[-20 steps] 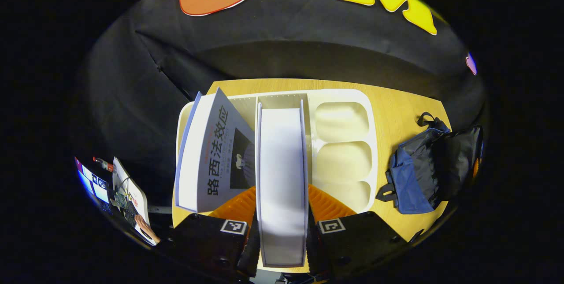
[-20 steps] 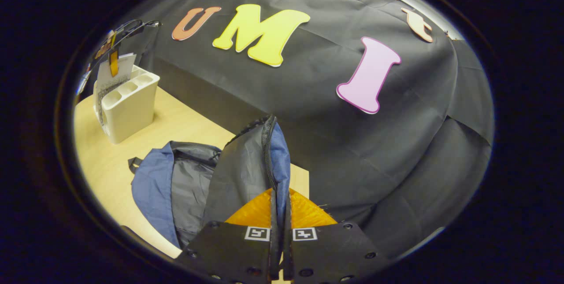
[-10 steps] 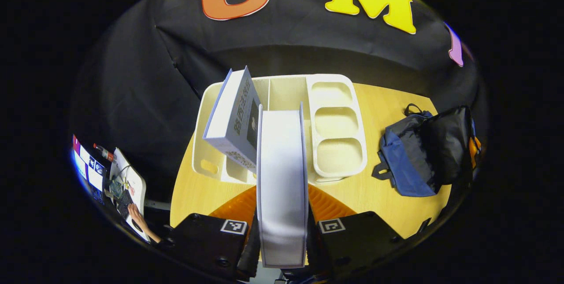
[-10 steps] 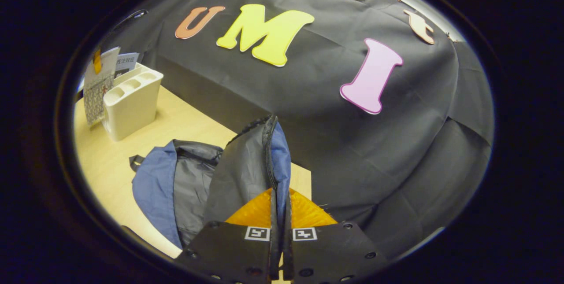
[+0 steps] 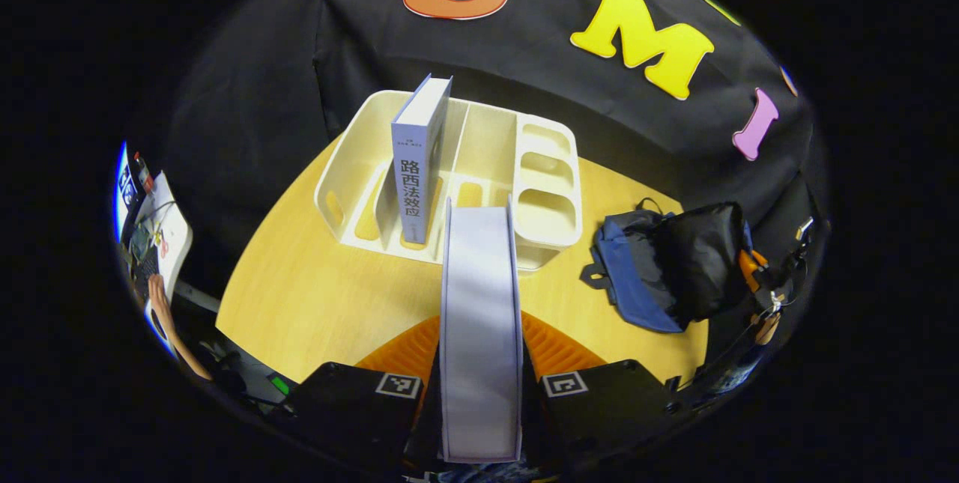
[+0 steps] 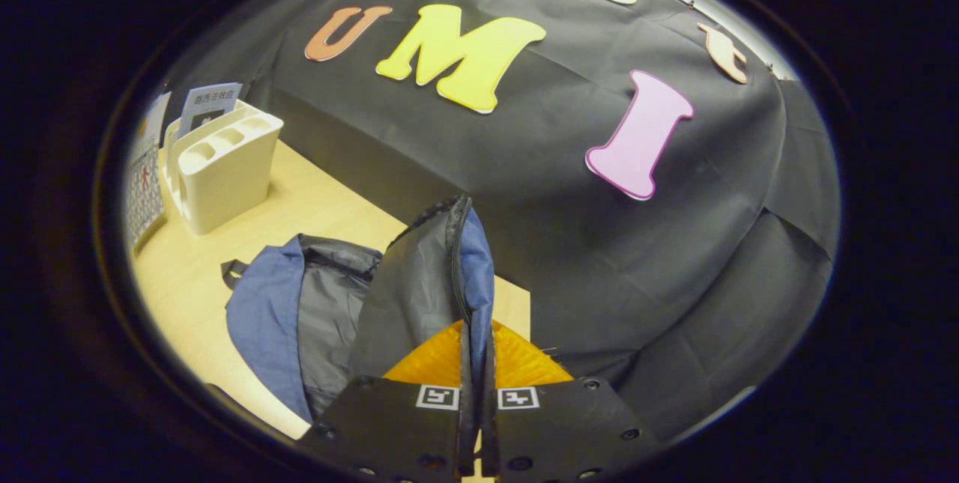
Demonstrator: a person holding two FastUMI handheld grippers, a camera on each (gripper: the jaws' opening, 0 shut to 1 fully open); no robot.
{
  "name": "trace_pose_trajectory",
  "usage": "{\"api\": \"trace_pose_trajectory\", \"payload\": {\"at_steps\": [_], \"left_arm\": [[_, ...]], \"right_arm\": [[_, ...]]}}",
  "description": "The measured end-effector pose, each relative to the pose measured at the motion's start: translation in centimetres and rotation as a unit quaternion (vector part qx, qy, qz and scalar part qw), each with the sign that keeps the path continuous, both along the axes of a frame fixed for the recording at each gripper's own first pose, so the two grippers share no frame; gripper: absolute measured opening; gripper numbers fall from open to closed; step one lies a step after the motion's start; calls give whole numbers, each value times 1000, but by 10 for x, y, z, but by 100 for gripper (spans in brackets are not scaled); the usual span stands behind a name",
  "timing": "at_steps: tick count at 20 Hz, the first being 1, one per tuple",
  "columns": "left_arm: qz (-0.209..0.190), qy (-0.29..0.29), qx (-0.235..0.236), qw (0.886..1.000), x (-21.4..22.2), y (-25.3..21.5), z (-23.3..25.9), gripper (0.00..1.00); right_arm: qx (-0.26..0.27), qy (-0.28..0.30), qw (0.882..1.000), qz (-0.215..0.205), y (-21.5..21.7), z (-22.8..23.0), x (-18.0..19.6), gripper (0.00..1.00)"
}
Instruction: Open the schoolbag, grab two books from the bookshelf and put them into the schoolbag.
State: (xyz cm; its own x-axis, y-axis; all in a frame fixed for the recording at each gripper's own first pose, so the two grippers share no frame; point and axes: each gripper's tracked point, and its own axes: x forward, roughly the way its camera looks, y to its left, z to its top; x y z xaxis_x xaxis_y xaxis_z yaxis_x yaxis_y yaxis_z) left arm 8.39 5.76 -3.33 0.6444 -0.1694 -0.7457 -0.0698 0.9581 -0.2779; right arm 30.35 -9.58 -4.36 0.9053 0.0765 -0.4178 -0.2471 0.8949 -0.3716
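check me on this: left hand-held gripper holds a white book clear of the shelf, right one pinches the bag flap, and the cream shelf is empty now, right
Not quite: the cream plastic bookshelf is not empty. The left gripper view shows a grey-spined book standing upright in it. The rest holds: the left hand-held gripper grips the white book, the right hand-held gripper pinches the blue-and-grey schoolbag's flap.

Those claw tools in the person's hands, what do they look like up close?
Each claw has a blocky black body with small screws and two square black-and-white printed tags, one per finger. Behind the fingers sits a ribbed orange fan-shaped part. This shows on the left claw and the right claw alike. No sleeve can be made out clearly.
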Motion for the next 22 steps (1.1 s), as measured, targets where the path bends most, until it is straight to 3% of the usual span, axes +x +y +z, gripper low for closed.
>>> {"api": "trace_pose_trajectory", "payload": {"at_steps": [5,11,22], "left_arm": [[-28,-40,-71,996,-16,-48,22,44],[-66,-68,-139,986,5,-120,36,45],[-34,-68,-292,954,99,-223,17,44]], "right_arm": [[-5,5,1000,-2,4,6,-5,4],[6,9,1000,-12,-3,13,-15,4],[60,16,998,-7,-18,8,-8,4]]}}
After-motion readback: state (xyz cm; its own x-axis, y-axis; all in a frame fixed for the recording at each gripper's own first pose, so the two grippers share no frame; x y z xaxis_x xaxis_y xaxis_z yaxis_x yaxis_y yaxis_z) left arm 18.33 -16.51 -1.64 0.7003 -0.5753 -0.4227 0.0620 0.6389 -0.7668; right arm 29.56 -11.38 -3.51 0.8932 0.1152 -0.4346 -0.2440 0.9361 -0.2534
